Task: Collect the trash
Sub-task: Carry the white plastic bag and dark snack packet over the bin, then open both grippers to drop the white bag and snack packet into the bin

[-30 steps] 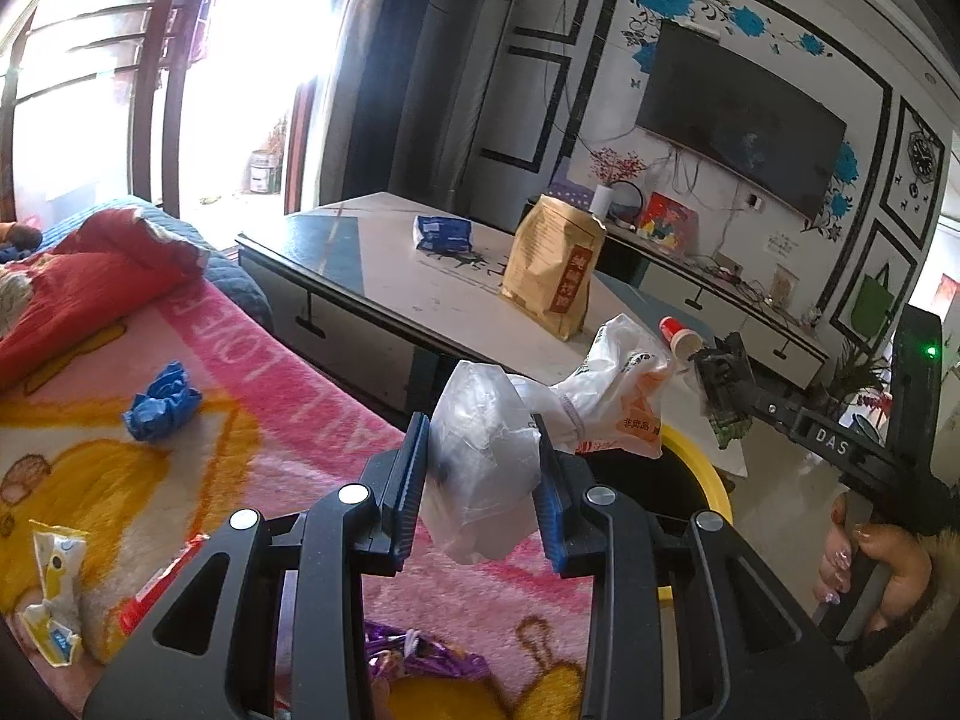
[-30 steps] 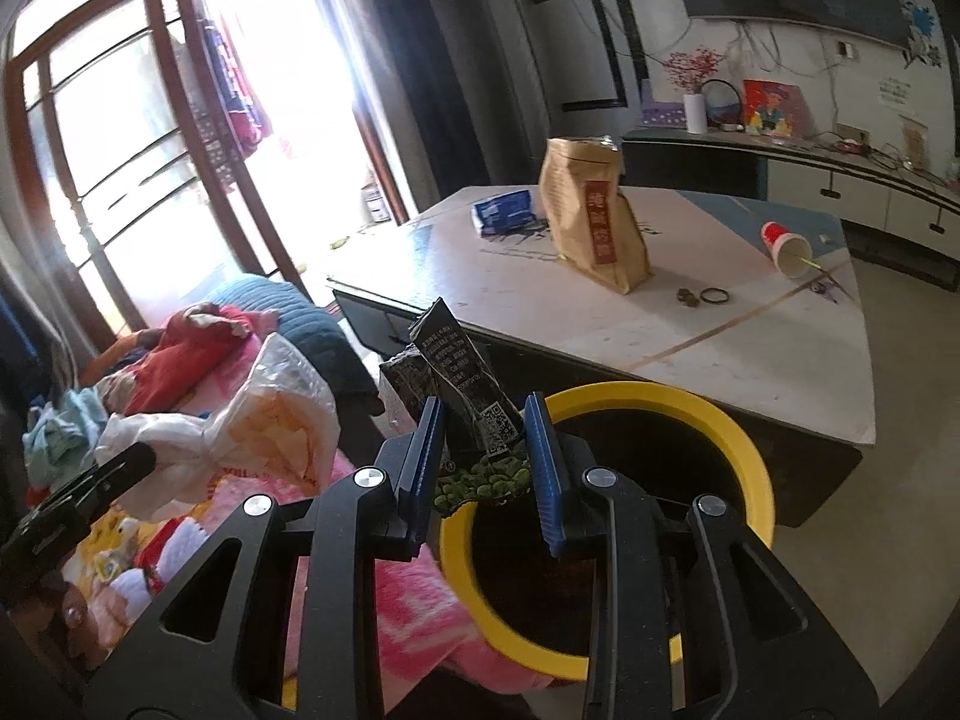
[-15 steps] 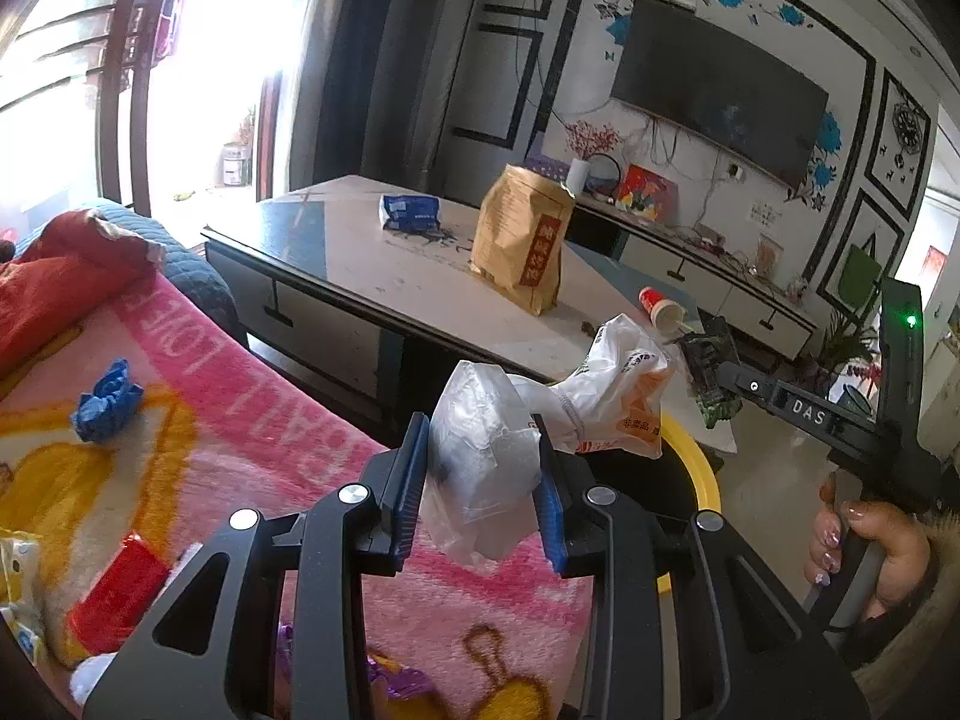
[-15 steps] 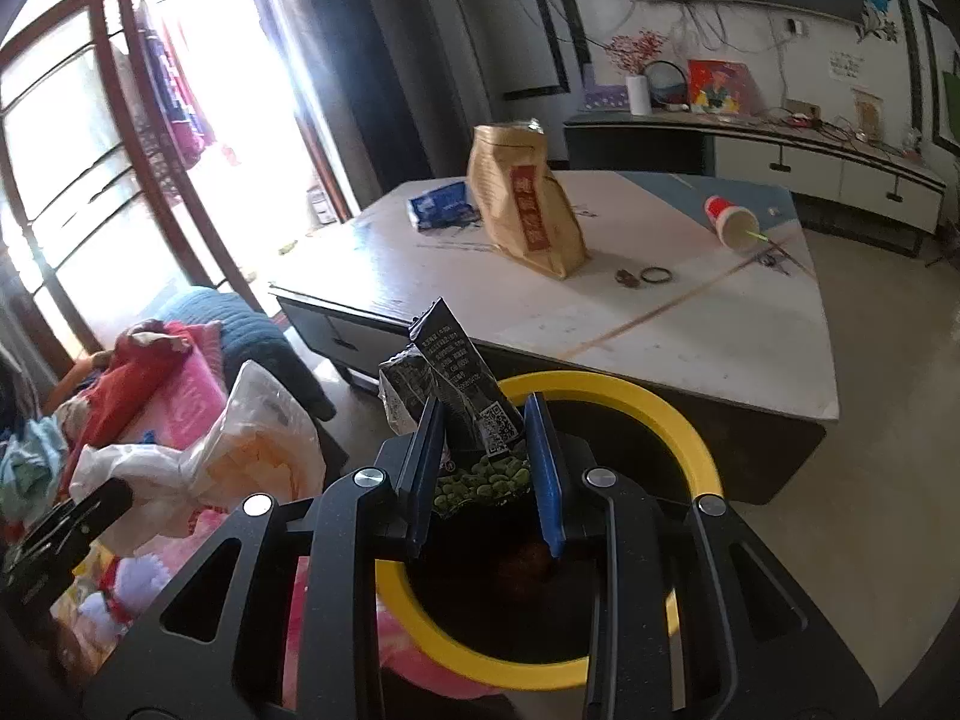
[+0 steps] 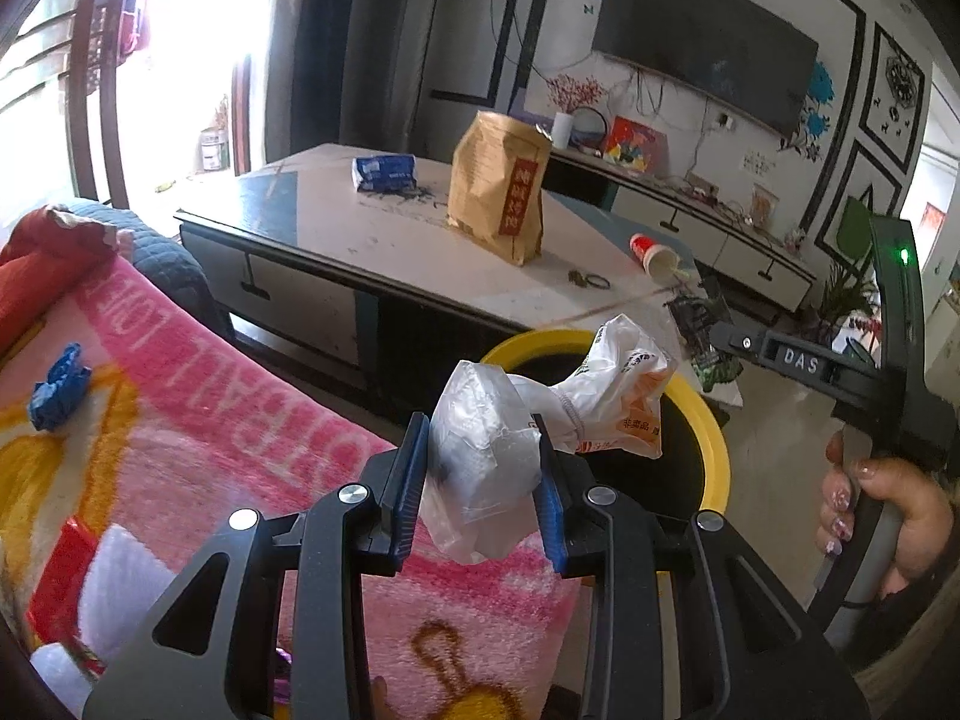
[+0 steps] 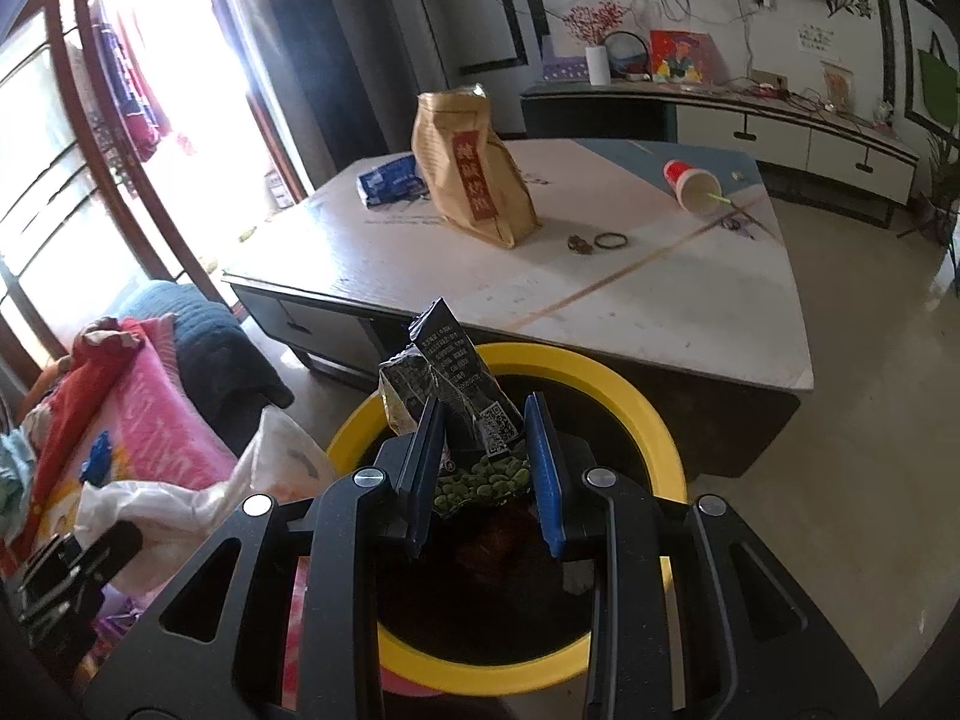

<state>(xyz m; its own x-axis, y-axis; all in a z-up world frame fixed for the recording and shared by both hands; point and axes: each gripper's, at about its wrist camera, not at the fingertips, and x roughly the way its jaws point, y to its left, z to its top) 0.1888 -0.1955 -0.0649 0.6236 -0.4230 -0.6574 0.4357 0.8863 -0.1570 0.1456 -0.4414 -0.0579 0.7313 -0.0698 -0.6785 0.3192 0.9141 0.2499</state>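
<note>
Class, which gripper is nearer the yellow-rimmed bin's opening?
Right. The right gripper, shut on a snack packet, hangs above the yellow-rimmed bin. The left gripper, shut on a plastic bag, hangs beside it, over the pink blanket.

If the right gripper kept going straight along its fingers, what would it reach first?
Probably the yellow-rimmed bin: the right gripper, shut on the green-pea snack packet, points into its dark opening. Depth is uncertain; aimed higher, it would meet the coffee table edge.

Daylight floods in from the window (image 5: 174, 60) at left, blown out to white glare; the room beyond stays evenly lit (fisheye bending and dark corners at the edges); focus mostly sharp
</note>
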